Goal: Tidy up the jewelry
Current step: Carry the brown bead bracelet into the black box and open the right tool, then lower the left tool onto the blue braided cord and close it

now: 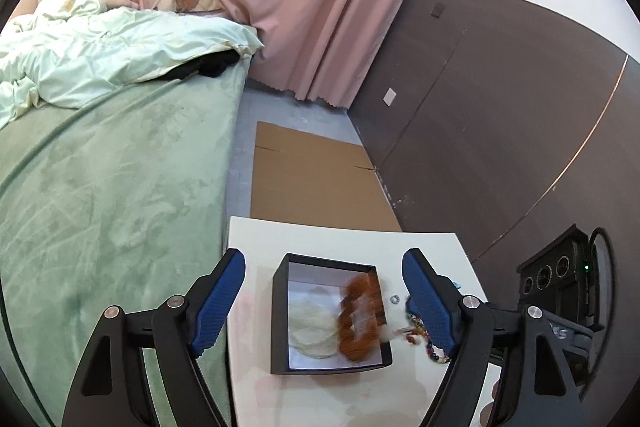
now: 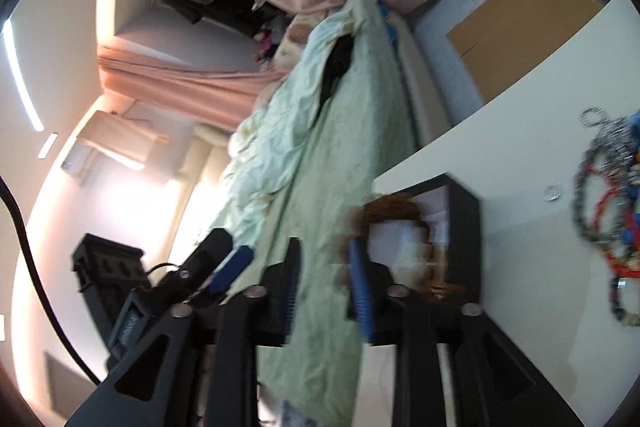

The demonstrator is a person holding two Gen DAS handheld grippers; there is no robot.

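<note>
White laminate makes up the tabletop (image 1: 320, 239), a smooth flat slab beside a bed (image 1: 120, 187) covered in soft green plush, with a crumpled pale duvet (image 1: 100, 47) at the far left. Pink curtains (image 1: 312, 7) hang in heavy folds beyond, a flattened sheet of cardboard (image 1: 316, 179) lies on the grey floor past the table's far edge, and dark brown wall panels (image 1: 500, 107) run along the right. From the left wrist, a square black jewelry box (image 1: 280, 327) with a white lining sits on the tabletop; inside it a rust-orange beaded bracelet (image 1: 360, 319), blurred, lies along the right side next to a pale, translucent coil. The left gripper (image 1: 324, 307) stands wide apart, its blue textured pads on either side of the box, touching nothing. A small silver ring (image 1: 395, 299) rests just right of the box, and a heap of mixed beads (image 1: 424, 339) lies near the right pad.

From the right wrist the scene is tilted and smeared. The right gripper (image 2: 324, 287) has its jaws partly apart with nothing pressed between them; the orange bracelet (image 2: 392, 207) hangs blurred at the mouth of the black box (image 2: 464, 227), just beyond the right pad. Far right on the tabletop (image 2: 540, 87) lies a tangle of silver, red and blue bracelets (image 2: 608, 187), with a small ring (image 2: 553, 192) between them and the box.
</note>
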